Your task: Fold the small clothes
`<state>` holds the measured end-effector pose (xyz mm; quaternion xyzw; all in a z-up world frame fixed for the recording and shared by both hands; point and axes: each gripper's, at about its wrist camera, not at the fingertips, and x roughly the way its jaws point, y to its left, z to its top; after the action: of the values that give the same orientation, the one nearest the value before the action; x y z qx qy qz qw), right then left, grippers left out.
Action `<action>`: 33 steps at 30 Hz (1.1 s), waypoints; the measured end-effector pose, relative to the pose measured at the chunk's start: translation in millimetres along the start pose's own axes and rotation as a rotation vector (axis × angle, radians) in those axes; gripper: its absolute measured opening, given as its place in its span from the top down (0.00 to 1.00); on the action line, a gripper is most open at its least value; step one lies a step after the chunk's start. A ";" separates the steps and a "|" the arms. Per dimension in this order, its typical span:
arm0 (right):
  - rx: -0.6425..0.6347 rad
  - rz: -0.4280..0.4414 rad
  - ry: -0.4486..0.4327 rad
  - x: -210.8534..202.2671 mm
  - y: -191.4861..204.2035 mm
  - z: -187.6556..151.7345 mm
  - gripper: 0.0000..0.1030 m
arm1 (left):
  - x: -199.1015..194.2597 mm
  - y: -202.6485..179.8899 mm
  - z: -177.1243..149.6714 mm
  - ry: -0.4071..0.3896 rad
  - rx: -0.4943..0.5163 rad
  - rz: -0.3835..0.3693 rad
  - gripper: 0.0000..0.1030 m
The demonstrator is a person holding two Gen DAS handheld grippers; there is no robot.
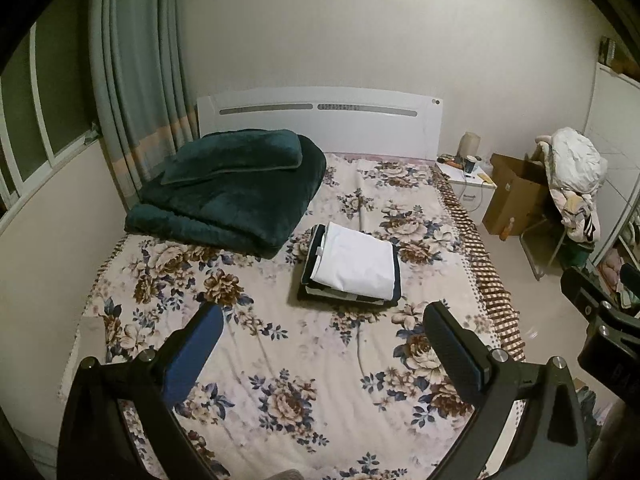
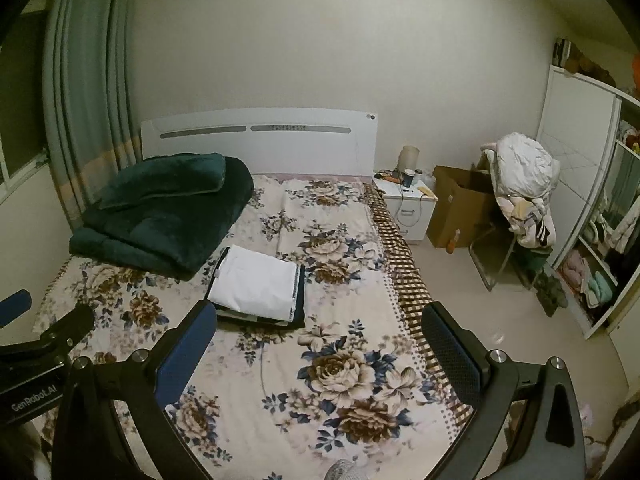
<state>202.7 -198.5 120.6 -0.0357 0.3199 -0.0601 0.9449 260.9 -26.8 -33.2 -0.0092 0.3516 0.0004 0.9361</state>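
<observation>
A stack of folded clothes with a white piece on top and dark pieces below lies on the flowered bed sheet; it also shows in the right wrist view. My left gripper is open and empty, held above the sheet in front of the stack. My right gripper is open and empty, above the sheet to the right of the stack. No loose garment is in view near either gripper.
A folded dark green quilt with a pillow lies at the bed's far left by the white headboard. A nightstand, cardboard box, a chair piled with clothes and a wardrobe stand right of the bed.
</observation>
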 end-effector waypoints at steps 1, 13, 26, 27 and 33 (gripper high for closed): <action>0.000 0.001 -0.001 -2.8 -0.1 -0.2 0.00 | -2.8 -0.2 -1.4 -0.002 0.000 0.003 0.01; -0.007 0.012 0.000 -14.7 2.6 -4.1 0.00 | -24.0 2.1 -2.7 -0.027 -0.002 0.004 0.00; -0.006 0.018 -0.002 -14.9 1.3 -5.8 0.00 | -24.6 1.7 -1.4 -0.027 -0.003 0.006 0.00; -0.007 0.017 -0.001 -14.1 1.0 -5.5 0.00 | -24.9 1.9 -1.1 -0.030 -0.002 0.006 0.00; -0.002 0.023 0.000 -17.8 5.1 -6.5 0.00 | -26.5 1.5 -0.6 -0.034 -0.006 0.006 0.00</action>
<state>185.1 -191.2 125.6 -0.0332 0.3206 -0.0491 0.9454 240.5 -25.2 -16.2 -0.0110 0.3357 0.0044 0.9419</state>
